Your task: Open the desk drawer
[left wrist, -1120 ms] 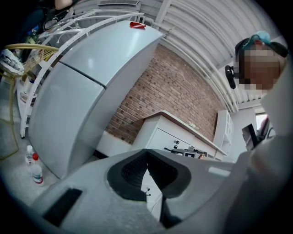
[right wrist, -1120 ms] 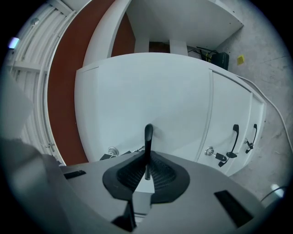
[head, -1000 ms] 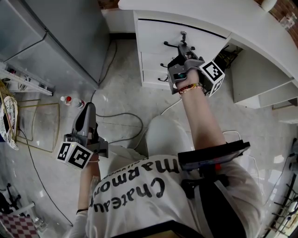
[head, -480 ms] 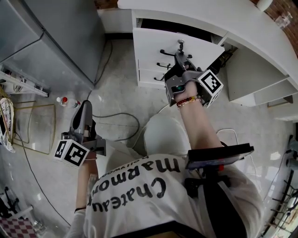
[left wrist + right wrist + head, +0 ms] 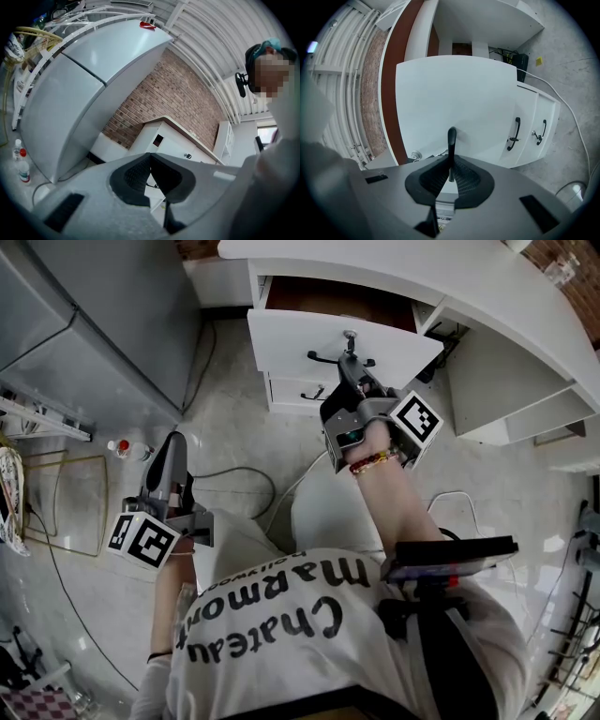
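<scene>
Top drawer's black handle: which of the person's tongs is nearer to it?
Right. The right tongs are clamped on the drawer handle itself; the left tongs hang well back from it, low over the floor.

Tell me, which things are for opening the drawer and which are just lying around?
For the job: top drawer, its black handle, right gripper pinching that handle.
Just lying about: two bottles, cable, grey fridge, left gripper holding nothing.
</scene>
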Tool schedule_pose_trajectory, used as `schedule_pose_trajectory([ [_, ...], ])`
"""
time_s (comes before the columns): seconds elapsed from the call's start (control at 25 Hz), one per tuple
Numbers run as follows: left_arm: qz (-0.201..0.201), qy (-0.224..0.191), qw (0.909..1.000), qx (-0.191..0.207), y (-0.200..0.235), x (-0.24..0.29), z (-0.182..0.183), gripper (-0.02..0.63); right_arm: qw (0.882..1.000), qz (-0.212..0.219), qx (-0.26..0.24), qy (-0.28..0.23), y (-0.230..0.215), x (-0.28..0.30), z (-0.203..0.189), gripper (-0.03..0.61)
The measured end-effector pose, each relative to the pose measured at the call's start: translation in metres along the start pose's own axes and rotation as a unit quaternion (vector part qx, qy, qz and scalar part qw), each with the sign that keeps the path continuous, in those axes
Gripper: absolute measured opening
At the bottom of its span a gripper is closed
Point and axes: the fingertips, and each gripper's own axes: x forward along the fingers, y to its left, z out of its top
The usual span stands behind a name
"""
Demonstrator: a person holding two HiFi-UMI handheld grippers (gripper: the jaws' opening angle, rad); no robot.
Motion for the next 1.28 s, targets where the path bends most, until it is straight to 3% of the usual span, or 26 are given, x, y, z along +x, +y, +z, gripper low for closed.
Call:
schedule_pose_trajectory([
  [0.8,0.015,-0.007,0.9998,-0.004,0.012,-0.02,-0.001,0.015,0.999,-0.018,0.033,0.039,-0.001,-0.045,-0.028,0.032],
  [1.28,0.001,-0.011,0.9999,-0.002,0.01,-0.021,-0.003,0.015,0.995,-0.046,0.062,0.061,-0.019,-0.074,-0.049,0.032],
])
